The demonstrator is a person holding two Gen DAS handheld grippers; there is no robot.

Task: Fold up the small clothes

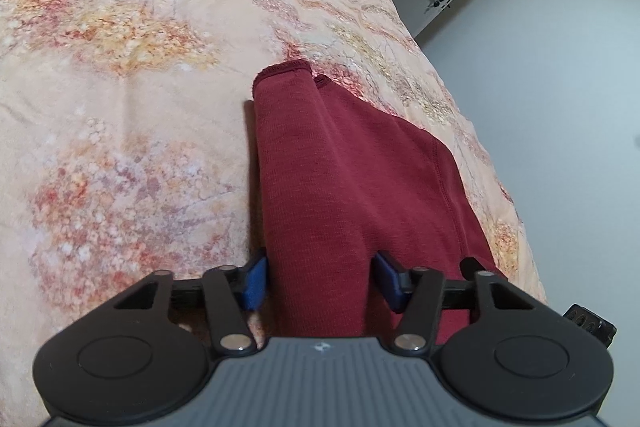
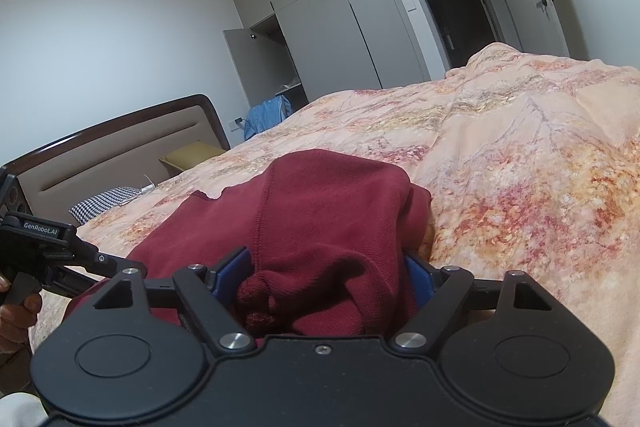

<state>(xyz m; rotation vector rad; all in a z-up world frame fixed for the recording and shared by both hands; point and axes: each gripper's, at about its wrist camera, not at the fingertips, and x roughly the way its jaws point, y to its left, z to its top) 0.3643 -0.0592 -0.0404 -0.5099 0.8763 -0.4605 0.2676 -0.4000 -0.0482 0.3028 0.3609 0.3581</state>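
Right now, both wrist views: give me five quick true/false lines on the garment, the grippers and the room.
1. The garment is dark red. True.
2. It lies on a bare wooden table. False: it lies on a floral bedspread.
3. Red fabric sits between the fingers of the right gripper. True.
4. The left gripper is far from the garment. False: the cloth runs between its blue pads.
5. All wardrobe doors are shut. False: one door at its left end stands open.
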